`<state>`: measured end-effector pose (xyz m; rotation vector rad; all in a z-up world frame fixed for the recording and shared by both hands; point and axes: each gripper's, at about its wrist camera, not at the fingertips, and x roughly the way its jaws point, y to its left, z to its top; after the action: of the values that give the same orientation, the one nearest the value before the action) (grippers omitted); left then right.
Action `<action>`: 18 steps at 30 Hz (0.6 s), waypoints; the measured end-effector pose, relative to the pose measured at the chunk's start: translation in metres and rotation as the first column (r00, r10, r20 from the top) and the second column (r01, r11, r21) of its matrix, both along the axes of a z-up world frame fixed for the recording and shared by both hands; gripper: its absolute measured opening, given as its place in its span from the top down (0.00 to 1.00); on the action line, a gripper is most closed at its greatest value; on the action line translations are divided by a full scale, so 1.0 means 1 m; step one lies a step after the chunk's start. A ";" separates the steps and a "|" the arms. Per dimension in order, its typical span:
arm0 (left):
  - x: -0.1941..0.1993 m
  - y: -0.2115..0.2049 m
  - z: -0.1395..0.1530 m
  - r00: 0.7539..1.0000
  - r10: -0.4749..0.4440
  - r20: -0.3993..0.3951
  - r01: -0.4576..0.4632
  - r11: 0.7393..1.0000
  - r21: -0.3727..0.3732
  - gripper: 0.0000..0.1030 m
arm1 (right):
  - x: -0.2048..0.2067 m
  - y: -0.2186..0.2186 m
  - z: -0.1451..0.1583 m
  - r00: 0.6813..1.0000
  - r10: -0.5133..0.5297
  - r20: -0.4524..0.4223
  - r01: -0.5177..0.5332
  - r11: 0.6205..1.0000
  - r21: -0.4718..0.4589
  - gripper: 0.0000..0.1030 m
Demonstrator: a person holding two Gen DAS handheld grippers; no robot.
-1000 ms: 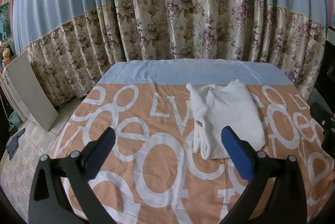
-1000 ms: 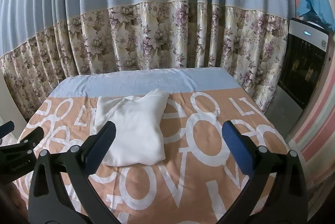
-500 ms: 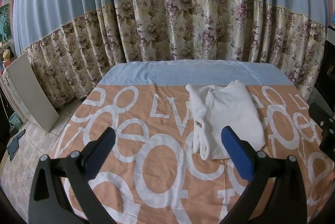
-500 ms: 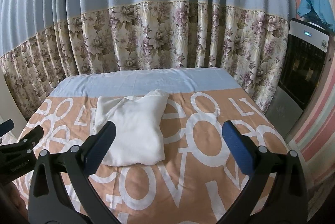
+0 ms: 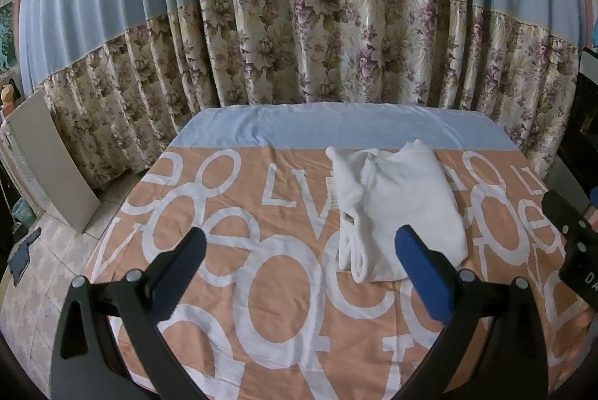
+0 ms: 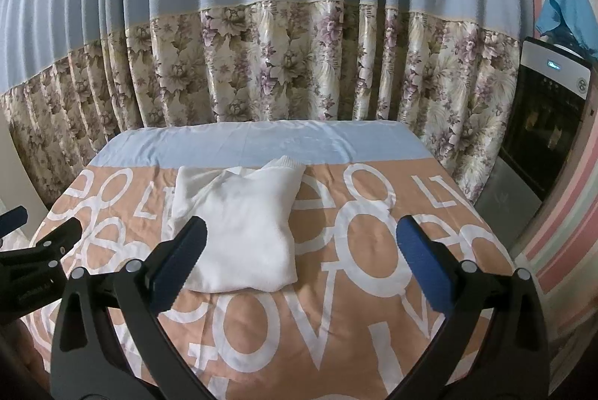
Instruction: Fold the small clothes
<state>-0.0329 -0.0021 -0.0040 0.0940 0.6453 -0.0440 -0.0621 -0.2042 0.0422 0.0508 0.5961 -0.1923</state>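
A white garment (image 5: 396, 209) lies folded into a thick rectangle on the bed, its stacked edges facing left in the left wrist view. It also shows in the right wrist view (image 6: 243, 228). My left gripper (image 5: 299, 250) is open and empty, held above the bedspread in front and left of the garment. My right gripper (image 6: 301, 247) is open and empty, held in front and right of the garment. Neither touches it.
The bed has an orange bedspread with big white letters (image 5: 231, 250) and a blue sheet band (image 5: 336, 131) at the far end. A blue and floral curtain (image 6: 299, 64) hangs behind. A white board (image 5: 48, 176) leans at left; a dark appliance (image 6: 545, 123) stands at right.
Almost nothing: both grippers stay open and hover in place, with only a slight drift of the views. The garment has not moved.
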 end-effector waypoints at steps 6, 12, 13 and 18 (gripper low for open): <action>-0.005 -0.004 0.001 0.999 -0.010 0.035 0.010 1.000 0.016 0.02 | 0.002 0.001 -0.002 1.000 0.006 0.001 -0.006 1.000 -0.002 0.03; -0.004 -0.001 0.002 1.000 -0.005 0.015 0.006 1.000 -0.006 0.02 | 0.003 0.002 -0.002 1.000 0.005 -0.003 -0.005 1.000 -0.002 0.03; -0.003 0.000 0.003 1.000 0.000 0.013 0.000 1.000 -0.007 0.02 | 0.002 0.001 -0.002 1.000 0.005 -0.001 -0.005 1.000 -0.001 0.03; 0.004 0.006 0.002 1.000 0.017 -0.022 -0.018 0.999 -0.033 0.02 | 0.002 0.002 -0.002 1.000 0.005 -0.001 -0.005 1.000 -0.003 0.03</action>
<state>-0.0292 0.0038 -0.0025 0.0561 0.6670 -0.0388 -0.0601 -0.2027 0.0405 0.0463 0.5965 -0.1883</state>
